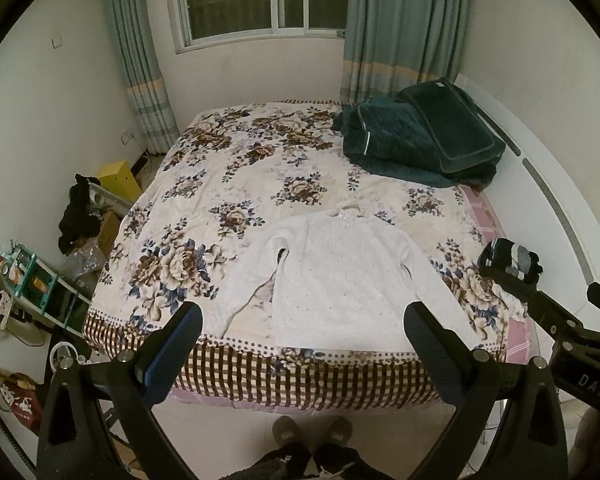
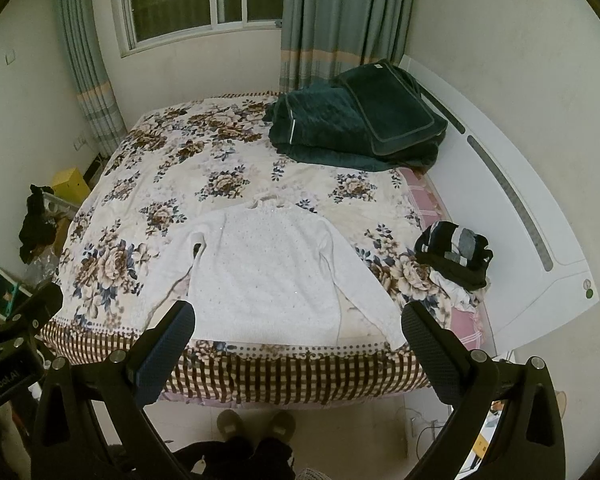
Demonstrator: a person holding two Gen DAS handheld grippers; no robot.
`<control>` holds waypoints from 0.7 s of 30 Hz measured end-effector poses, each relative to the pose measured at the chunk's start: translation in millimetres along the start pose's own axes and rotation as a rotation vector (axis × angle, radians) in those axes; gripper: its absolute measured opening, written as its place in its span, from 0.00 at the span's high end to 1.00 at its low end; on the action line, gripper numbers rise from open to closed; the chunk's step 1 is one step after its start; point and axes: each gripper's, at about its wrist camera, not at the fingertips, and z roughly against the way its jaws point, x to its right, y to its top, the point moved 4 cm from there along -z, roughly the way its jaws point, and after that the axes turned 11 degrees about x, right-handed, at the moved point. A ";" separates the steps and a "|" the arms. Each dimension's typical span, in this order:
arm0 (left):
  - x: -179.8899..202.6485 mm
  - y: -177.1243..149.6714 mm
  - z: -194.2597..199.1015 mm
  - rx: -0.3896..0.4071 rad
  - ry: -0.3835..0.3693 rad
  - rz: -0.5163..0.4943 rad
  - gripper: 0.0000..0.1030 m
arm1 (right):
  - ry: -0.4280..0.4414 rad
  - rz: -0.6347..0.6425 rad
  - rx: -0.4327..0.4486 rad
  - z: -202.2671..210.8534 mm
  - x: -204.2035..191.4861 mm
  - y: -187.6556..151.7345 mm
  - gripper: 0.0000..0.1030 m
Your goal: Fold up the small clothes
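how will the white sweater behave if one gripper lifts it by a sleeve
The white sweater looks like soft knit lying flat on the bed, so it would probably droop and drag. Its open texture suggests it is light and unlikely to slip.

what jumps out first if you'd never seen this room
A white knit sweater lies spread flat at the near edge of the floral bedspread. Behind it, at the far right corner, sits a heap of dark green bedding. Both claws, left and right, hang open above the bed's near edge.
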 end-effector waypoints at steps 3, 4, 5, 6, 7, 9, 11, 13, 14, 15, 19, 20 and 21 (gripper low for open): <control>1.7 1.5 -0.3 0.001 0.000 0.000 0.00 | 0.001 0.003 0.002 -1.3 1.1 -2.3 0.00; 1.4 1.3 -0.1 0.002 -0.001 0.000 0.00 | 0.001 0.001 0.003 -0.9 1.3 -2.1 0.00; 3.4 3.1 -0.8 0.002 -0.002 -0.001 0.00 | 0.000 0.001 0.003 -1.2 1.2 -2.4 0.00; 1.2 1.3 0.0 0.003 -0.002 0.001 0.00 | 0.000 0.001 0.003 -1.1 1.3 -2.4 0.00; 3.0 3.2 -0.9 0.003 -0.002 0.000 0.00 | 0.000 0.001 0.003 0.5 0.6 -0.8 0.00; 6.8 8.3 -3.7 0.004 -0.003 -0.001 0.00 | 0.000 0.001 0.005 0.6 0.9 -1.0 0.00; 11.2 12.9 -8.3 0.004 -0.003 -0.002 0.00 | 0.001 0.001 0.005 1.9 -1.2 -0.4 0.00; 8.0 9.2 -5.6 0.006 -0.004 0.000 0.00 | 0.001 0.002 0.006 1.3 -0.5 -1.7 0.00; 8.3 9.3 -5.9 0.006 -0.004 0.000 0.00 | 0.002 0.001 0.005 2.6 -1.5 -0.1 0.00; 7.7 8.5 -5.3 0.007 -0.004 0.000 0.00 | 0.002 0.000 0.004 2.8 -1.3 -0.3 0.00; 9.4 9.1 -7.2 0.002 -0.009 0.003 0.00 | 0.002 -0.004 0.001 2.8 -1.3 -2.6 0.00; 11.4 11.7 -9.9 0.000 -0.009 0.005 0.00 | 0.001 -0.004 -0.003 3.3 -3.2 -0.8 0.00; 11.4 14.5 -13.7 -0.003 -0.011 0.008 0.00 | -0.002 -0.006 -0.006 3.6 -4.2 1.1 0.00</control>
